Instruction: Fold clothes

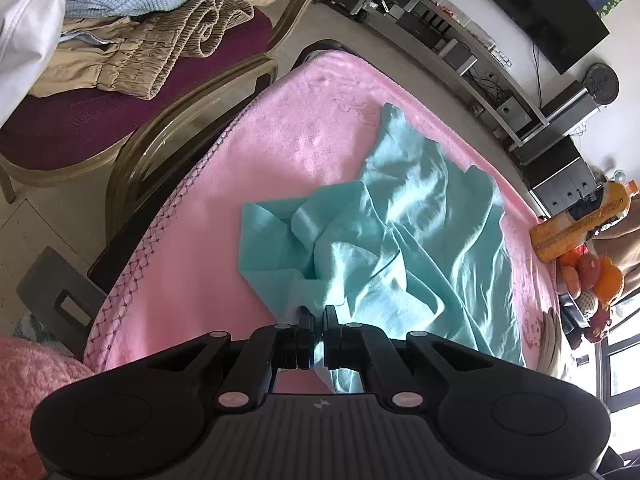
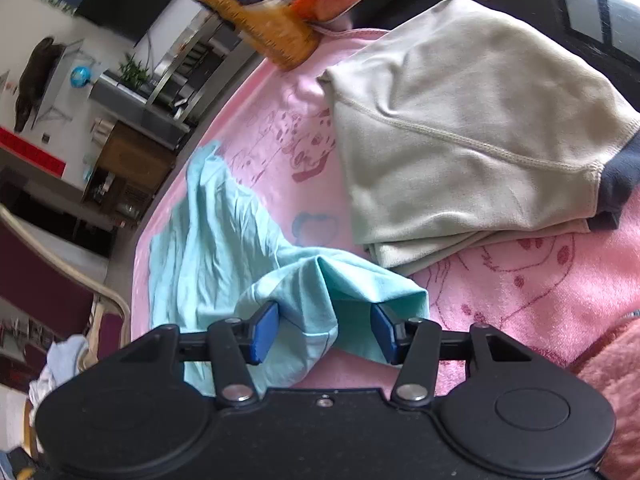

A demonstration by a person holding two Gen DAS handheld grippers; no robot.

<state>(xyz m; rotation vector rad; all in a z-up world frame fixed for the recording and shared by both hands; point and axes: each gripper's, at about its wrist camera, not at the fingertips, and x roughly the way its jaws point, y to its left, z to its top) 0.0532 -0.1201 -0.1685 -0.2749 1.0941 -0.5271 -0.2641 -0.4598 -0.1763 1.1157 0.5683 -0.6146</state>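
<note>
The left gripper (image 1: pixel 316 316) has its jaws pressed together on a fold of the teal cloth (image 1: pixel 384 236). The right gripper (image 2: pixel 324 330) has its jaws spread, with a bunch of the same cloth lying between them; the pads do not press it. The cloth lies crumpled on the pink blanket (image 1: pixel 224 200). A folded beige garment (image 2: pixel 460 132) sits near the blanket's far edge, beside an orange bottle (image 2: pixel 256 20).

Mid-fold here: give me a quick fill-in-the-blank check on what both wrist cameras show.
1. The left gripper is shut on the crumpled ____ cotton garment.
2. The right gripper has its jaws ____.
3. The folded beige sweatshirt lies on a ____ fleece blanket.

Missing words: turquoise; open; pink
</note>
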